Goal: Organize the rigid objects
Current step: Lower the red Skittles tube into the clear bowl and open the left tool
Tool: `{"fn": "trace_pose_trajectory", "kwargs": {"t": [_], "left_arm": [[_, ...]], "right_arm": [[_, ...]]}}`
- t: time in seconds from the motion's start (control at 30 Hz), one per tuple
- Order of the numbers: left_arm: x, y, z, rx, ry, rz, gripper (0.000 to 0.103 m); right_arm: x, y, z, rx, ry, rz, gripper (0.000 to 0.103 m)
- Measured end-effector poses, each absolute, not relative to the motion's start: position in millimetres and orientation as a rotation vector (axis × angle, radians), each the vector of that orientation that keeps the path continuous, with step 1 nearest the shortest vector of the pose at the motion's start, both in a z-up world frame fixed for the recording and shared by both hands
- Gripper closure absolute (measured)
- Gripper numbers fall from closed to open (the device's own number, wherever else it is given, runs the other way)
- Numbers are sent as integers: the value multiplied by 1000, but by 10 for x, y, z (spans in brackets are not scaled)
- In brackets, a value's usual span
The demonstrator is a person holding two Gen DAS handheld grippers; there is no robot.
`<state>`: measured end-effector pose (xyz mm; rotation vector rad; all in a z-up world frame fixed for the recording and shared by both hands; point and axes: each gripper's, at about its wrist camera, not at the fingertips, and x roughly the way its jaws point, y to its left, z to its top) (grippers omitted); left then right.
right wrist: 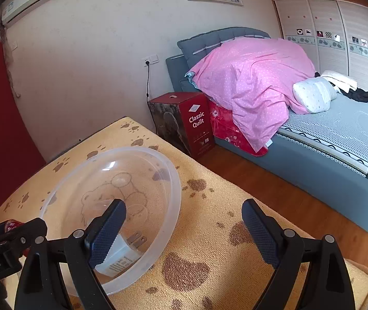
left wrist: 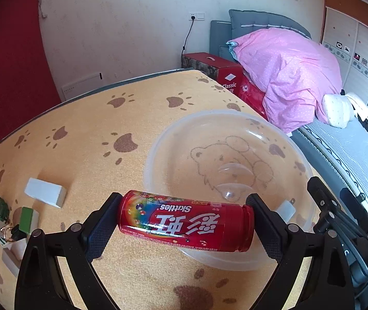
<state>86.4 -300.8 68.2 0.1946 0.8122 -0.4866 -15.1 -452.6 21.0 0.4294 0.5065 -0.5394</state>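
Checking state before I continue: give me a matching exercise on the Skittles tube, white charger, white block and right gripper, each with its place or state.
1 Skittles tube
2 white charger
3 white block
4 right gripper

a on the cloth, outside the bowl
b open, holding nothing
c clamped end to end in the left gripper
d inside the clear bowl

Pairs: 1-c, 2-d, 3-a, 4-b

left wrist: close, angled down | right wrist: same (both see bowl (left wrist: 229, 180))
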Motion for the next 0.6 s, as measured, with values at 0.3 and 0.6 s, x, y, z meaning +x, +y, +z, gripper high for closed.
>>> {"fn": "trace_pose_trajectory", "kwargs": {"t": [0.3,0.6], "left_arm": [[882,-3123,552,164,820,-532,7],[929,-3037,498,139,883,-514,7]], "right_arm": [[-184,-4510,221,431,489,-556,9],[-184,-4526,222,441,489,-560,9]]}}
